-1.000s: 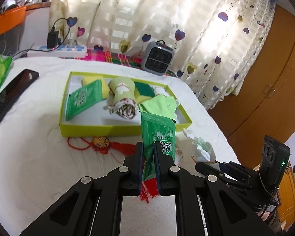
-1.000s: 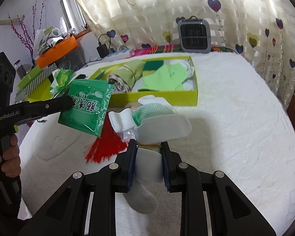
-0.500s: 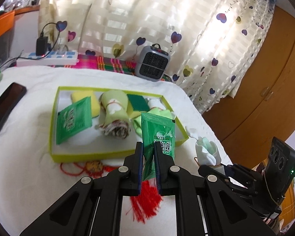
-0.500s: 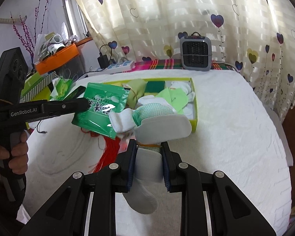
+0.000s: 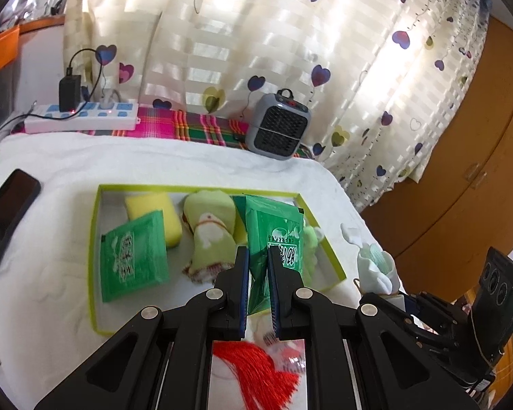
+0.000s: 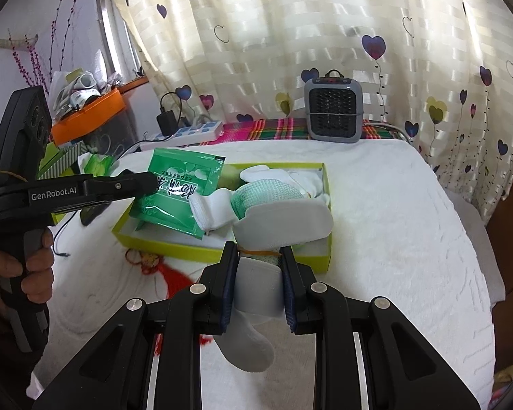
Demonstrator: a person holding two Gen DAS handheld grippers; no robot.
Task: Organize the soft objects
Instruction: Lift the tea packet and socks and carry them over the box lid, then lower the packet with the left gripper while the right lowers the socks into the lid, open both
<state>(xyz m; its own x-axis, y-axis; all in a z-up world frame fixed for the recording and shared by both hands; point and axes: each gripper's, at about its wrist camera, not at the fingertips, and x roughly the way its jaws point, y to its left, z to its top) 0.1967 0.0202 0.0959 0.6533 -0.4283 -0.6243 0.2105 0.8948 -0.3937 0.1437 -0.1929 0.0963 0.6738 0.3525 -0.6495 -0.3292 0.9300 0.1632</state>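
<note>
My left gripper [image 5: 257, 256] is shut on a green tissue packet [image 5: 275, 235] and holds it above the yellow-green tray [image 5: 94, 239]; the packet also shows in the right wrist view [image 6: 178, 191]. The tray holds a second green packet [image 5: 133, 256], a yellow sponge [image 5: 154, 215], a rolled green sock [image 5: 210, 235] and pale green cloth. My right gripper [image 6: 259, 256] is shut on a bundle of white and mint socks [image 6: 277, 205], held over the tray's near right corner [image 6: 319, 259]. That bundle shows at the right in the left wrist view [image 5: 376, 266].
A red tassel knot [image 6: 160, 270] lies on the white bedspread in front of the tray. A black phone [image 5: 7, 218] lies to the left. A grey heater [image 5: 278, 126] and a power strip [image 5: 82, 119] stand at the back. The bed edge drops off at right.
Both grippers have moved forward toward the tray. The green packet now hangs over the tray instead of in front of it, and the sock bundle has reached the tray's near edge.
</note>
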